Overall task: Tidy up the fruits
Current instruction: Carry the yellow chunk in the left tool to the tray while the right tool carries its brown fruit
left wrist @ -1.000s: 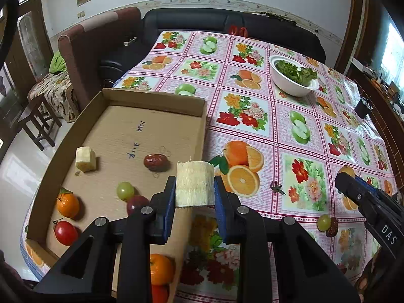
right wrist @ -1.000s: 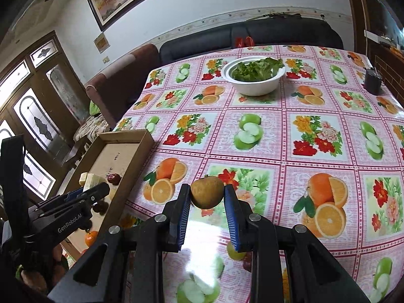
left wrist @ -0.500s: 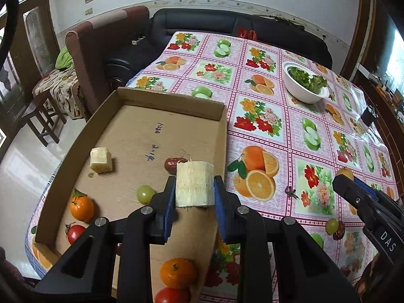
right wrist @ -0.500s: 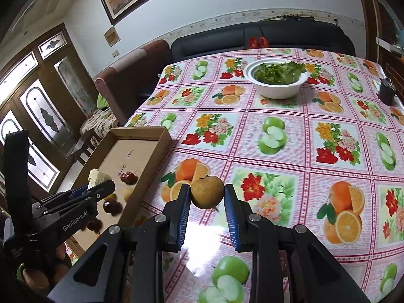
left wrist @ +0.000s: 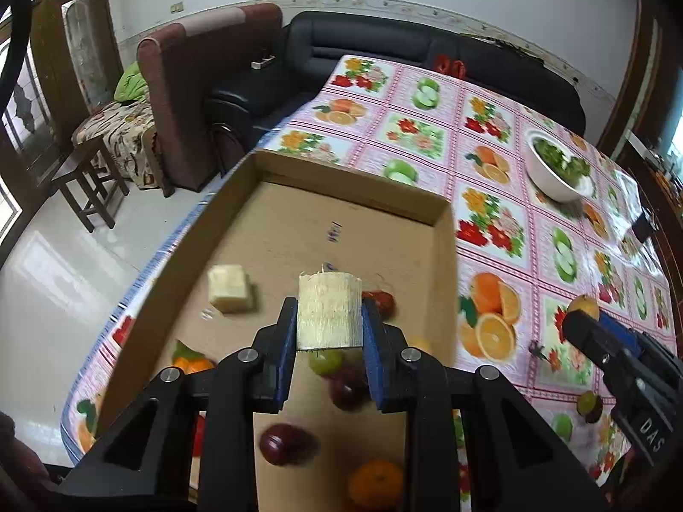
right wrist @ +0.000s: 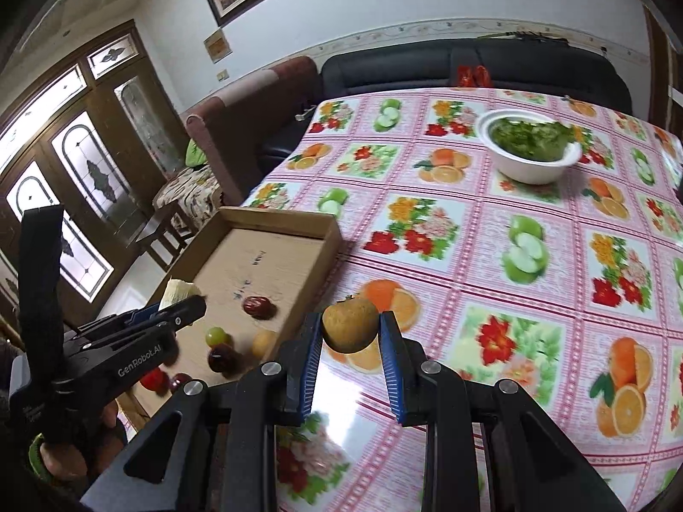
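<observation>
Left wrist view: pale cut chunk (left wrist: 228,289) lying in cardboard tray (left wrist: 444,264) at left; left tool (left wrist: 329,320) clenched on fibrous pale cylinder (left wrist: 328,310) above tray floor; green grape (left wrist: 325,360) and dark red fruits (left wrist: 284,443) below; orange (left wrist: 375,484) near bottom edge. Right wrist view: tray on bench (right wrist: 555,256) at left; right tool (right wrist: 351,333) clamped on brownish round fruit (right wrist: 351,329) over tablecloth; white bowl of greens (right wrist: 529,145) far right.
</observation>
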Tool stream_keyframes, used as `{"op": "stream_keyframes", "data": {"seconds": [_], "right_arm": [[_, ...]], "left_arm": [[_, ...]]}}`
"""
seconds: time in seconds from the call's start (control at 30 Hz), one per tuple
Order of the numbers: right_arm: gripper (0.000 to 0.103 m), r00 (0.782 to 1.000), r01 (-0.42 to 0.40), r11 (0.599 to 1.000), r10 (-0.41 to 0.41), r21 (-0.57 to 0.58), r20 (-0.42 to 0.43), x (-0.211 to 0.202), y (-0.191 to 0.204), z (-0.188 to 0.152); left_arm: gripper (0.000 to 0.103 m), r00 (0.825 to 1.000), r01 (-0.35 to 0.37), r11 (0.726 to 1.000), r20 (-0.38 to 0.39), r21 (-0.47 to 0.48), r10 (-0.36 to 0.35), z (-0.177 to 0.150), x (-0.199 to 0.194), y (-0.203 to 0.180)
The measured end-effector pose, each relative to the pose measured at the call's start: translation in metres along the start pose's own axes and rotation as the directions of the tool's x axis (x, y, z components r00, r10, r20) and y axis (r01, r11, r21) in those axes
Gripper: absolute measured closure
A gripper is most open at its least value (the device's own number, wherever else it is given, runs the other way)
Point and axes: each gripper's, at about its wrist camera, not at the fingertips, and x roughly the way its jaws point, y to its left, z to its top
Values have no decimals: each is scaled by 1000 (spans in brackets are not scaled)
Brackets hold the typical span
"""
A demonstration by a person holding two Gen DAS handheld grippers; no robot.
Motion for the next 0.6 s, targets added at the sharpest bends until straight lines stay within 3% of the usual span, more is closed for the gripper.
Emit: {"op": "stream_keyframes", "data": {"seconds": [0.6], "right_arm": [[76, 996, -75, 995, 71, -63, -61, 81, 56, 43]], "left_arm": [[77, 997, -54, 997, -52, -61, 51, 43, 46, 34]]}}
